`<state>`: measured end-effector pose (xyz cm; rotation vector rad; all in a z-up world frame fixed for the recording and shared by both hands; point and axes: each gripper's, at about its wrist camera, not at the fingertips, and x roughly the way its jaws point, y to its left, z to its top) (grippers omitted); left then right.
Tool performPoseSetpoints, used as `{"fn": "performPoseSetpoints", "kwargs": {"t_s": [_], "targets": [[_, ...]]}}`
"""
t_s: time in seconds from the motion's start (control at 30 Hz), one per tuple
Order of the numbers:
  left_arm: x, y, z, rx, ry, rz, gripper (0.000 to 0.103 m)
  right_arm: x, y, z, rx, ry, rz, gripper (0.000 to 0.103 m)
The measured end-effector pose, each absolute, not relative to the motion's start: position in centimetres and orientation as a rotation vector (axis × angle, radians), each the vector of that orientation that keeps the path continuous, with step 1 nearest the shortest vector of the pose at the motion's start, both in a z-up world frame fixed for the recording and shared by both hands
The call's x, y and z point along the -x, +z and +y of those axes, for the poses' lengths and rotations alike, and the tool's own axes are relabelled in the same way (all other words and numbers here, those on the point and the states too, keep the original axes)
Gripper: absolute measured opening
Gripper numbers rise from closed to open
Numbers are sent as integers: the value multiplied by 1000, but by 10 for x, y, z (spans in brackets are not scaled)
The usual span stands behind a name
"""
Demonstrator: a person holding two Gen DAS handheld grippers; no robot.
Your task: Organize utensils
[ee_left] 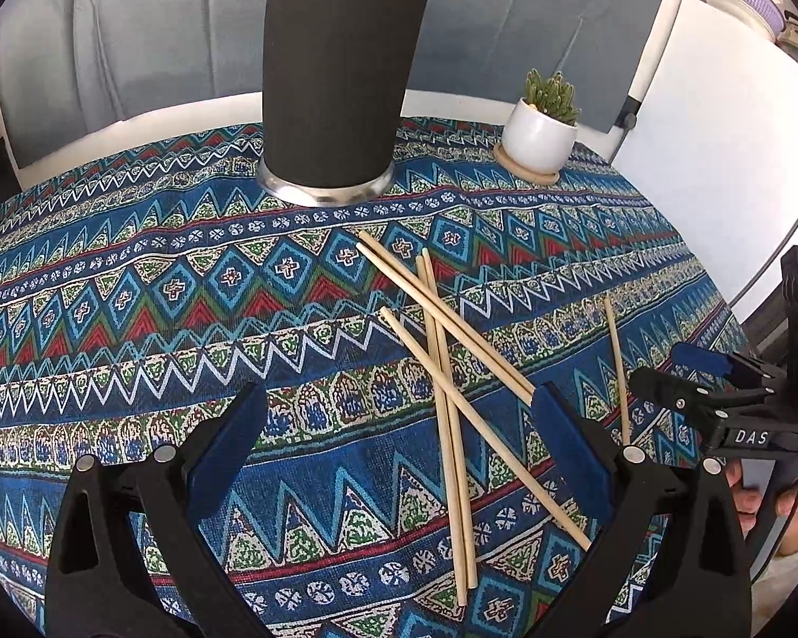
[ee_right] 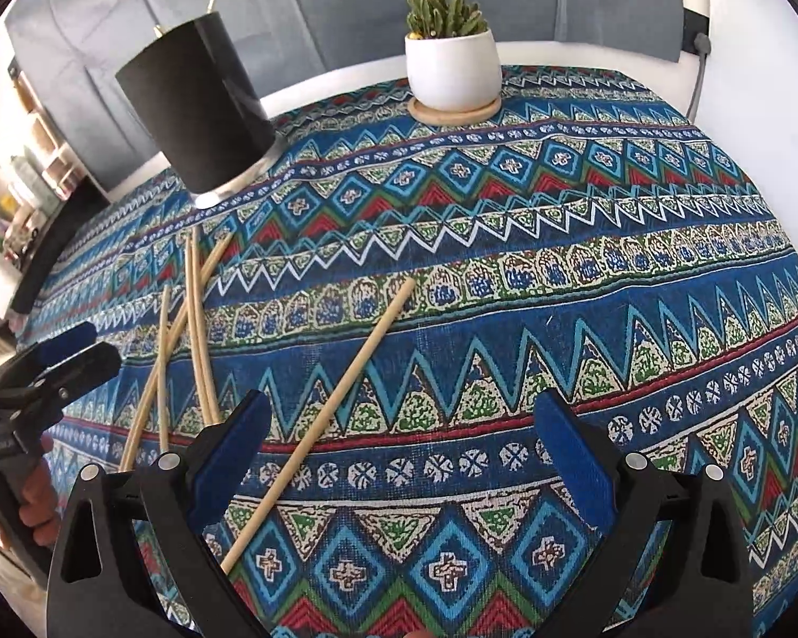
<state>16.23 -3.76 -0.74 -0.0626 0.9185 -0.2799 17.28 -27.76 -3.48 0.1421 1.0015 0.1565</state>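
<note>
A tall black utensil holder (ee_left: 340,90) (ee_right: 197,106) stands on a metal base at the back of the table, with chopstick tips poking out of its top. Several wooden chopsticks (ee_left: 441,313) (ee_right: 199,319) lie crossed on the patterned cloth. A single chopstick (ee_left: 616,367) (ee_right: 328,409) lies apart to their right. My left gripper (ee_left: 399,436) (ee_right: 104,344) hovers open over the crossed pile, holding nothing. My right gripper (ee_right: 399,441) (ee_left: 657,364) is open above the cloth, and the single chopstick runs under it near its left finger.
A white pot with a small cactus (ee_left: 540,138) (ee_right: 452,74) sits on a wooden coaster at the back right. A white board (ee_left: 718,133) leans off the table's right side. The blue patterned tablecloth (ee_left: 133,319) (ee_right: 612,266) covers the round table, and a grey sofa is behind it.
</note>
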Motion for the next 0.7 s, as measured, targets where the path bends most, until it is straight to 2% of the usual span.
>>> {"fn": "performPoseSetpoints", "kwargs": {"t_s": [0.2,0.3,0.7], "targets": [[-161,-20,-44,-22,-235,973,97,-181,-40,-256,37,89,1013,95],[-162,-28,-45,-57,-227,1010,97,-179,-40,-257,36,98,1001,95],[-160,-33,-53,-129,-240,937,99,-174,-40,-260,29,95,944,96]]}}
